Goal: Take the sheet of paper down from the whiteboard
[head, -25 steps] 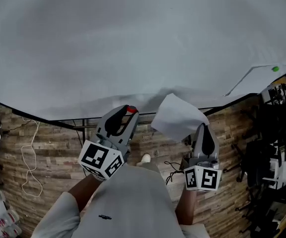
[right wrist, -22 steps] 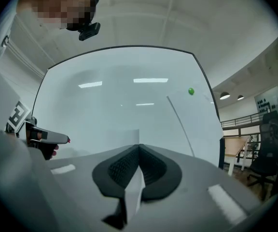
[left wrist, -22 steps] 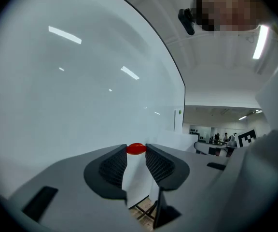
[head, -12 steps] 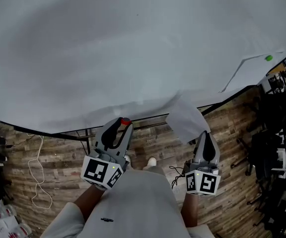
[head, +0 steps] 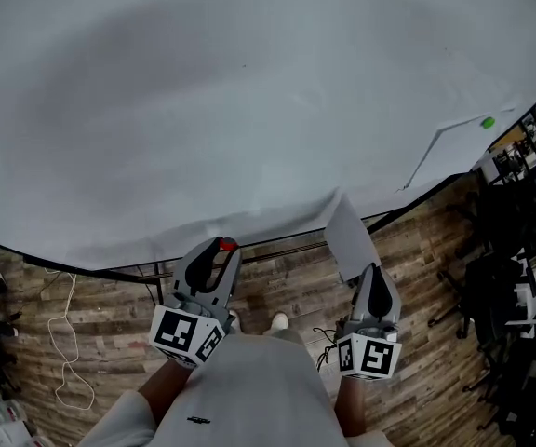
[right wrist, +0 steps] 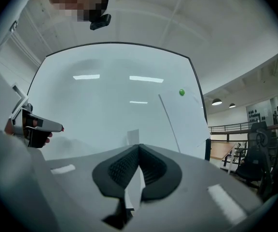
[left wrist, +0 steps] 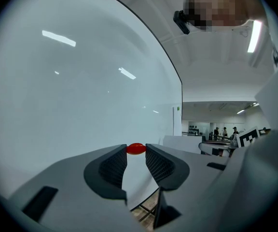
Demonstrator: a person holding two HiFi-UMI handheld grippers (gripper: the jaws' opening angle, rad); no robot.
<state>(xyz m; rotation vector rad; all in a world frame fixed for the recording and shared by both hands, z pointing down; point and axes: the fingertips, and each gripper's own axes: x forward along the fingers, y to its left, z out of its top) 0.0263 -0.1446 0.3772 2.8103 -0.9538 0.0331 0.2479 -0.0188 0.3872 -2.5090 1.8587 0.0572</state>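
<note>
The whiteboard [head: 249, 110] fills the upper part of the head view. A white sheet of paper [head: 347, 236] is off the board, and my right gripper [head: 372, 270] is shut on its lower edge just in front of the board's bottom rim. The right gripper view shows the sheet [right wrist: 133, 136] standing edge-on out of the closed jaws of the right gripper [right wrist: 139, 149]. To the left, my left gripper [head: 223, 247] is shut on a red magnet [head: 226, 245]. In its own view the left gripper [left wrist: 136, 151] has the magnet [left wrist: 136, 148] pinched at the jaw tips.
A second sheet [head: 454, 142] stays on the board at the far right under a green magnet [head: 487, 122]. Below the board are its frame bar [head: 277, 250] and a wood floor [head: 91, 343]. Black chairs and racks [head: 519, 277] stand at the right; a cable [head: 63, 343] lies left.
The right gripper has come down and a little right with the sheet, which now hangs narrower and edge-on. The left gripper keeps the red magnet in about the same place.
</note>
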